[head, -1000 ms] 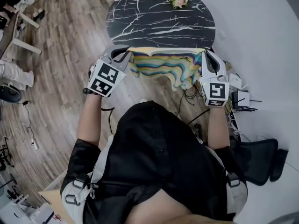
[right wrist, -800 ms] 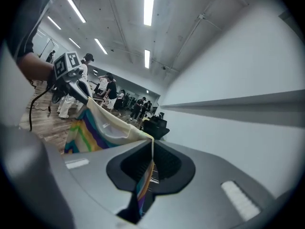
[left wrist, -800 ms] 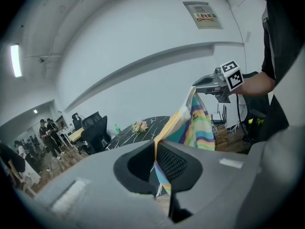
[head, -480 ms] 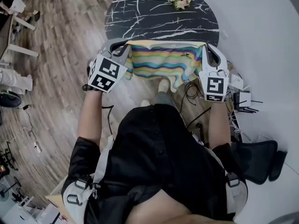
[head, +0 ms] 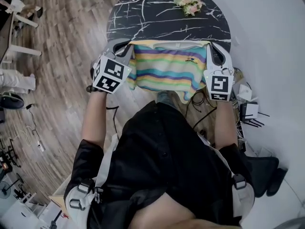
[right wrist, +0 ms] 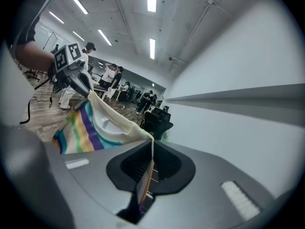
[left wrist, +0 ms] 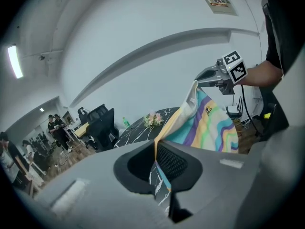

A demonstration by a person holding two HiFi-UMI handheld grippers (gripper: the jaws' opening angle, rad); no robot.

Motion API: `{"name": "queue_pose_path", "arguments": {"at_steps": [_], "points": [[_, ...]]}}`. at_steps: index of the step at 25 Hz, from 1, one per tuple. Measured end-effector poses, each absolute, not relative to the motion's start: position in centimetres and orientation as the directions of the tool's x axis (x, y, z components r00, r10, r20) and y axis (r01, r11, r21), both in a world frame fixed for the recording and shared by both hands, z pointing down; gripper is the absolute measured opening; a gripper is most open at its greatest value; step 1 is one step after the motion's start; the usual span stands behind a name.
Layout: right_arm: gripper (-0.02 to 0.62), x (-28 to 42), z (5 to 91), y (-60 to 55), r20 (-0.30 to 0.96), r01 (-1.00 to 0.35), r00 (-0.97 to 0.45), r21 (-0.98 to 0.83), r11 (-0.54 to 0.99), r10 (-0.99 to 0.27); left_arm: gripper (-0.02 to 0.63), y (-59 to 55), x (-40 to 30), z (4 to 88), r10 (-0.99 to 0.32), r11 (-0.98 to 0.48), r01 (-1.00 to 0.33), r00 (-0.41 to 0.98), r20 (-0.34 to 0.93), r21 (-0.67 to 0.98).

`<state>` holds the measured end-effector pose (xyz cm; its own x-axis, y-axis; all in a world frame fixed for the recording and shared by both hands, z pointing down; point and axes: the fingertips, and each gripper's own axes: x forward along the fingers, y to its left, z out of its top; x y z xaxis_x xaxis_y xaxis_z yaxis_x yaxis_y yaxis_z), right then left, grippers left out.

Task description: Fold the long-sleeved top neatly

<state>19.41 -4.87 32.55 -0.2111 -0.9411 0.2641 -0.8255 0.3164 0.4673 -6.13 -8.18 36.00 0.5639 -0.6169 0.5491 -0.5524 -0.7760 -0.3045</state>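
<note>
The striped top (head: 167, 69) hangs spread flat at the near edge of the round black marble-pattern table (head: 157, 13). Each upper corner is pinched in closed jaws: left gripper (head: 127, 50), right gripper (head: 213, 50). The gripper views show the cream edge clamped. The head view shows the wavy stripes and a chest logo (head: 190, 60), too small to read.

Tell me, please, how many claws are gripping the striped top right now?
2. The left claw pinches the striped top at the left end of its collar edge, and the right claw pinches the right end. Both are shut on the fabric.
</note>
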Motion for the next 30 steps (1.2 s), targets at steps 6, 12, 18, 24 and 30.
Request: {"name": "queue_pose_path", "arguments": {"at_steps": [6, 12, 18, 24, 30], "points": [[0.015, 20.0, 33.9, -11.1, 0.297, -0.816, -0.221, 0.465, 0.343, -0.929, 0.017, -14.0, -5.6, 36.9, -0.626, -0.762, -0.577, 0.537, 0.566, -0.295], [0.014, 21.1, 36.1, -17.0, 0.347, -0.814, -0.222, 0.448, 0.369, -0.911, 0.017, -19.7, -4.3, 39.2, -0.619, -0.759, -0.589, 0.521, 0.588, -0.277], [0.015, 21.9, 38.6, -21.8, 0.38, -0.765, -0.208, 0.51, 0.392, -0.901, 0.017, -24.2, -3.7, 41.9, -0.6, -0.766, -0.587, 0.505, 0.62, -0.262], [0.015, 22.5, 41.8, -25.2, 0.425, -0.763, -0.189, 0.504, 0.405, -0.885, 0.017, -27.5, -3.0, 45.0, -0.571, -0.78, -0.575, 0.491, 0.658, -0.248], [0.015, 22.4, 42.6, -29.3, 0.416, -0.746, -0.187, 0.529, 0.404, -0.89, 0.017, -31.2, -3.0, 46.3, -0.588, -0.76, -0.595, 0.461, 0.665, -0.259]]}}
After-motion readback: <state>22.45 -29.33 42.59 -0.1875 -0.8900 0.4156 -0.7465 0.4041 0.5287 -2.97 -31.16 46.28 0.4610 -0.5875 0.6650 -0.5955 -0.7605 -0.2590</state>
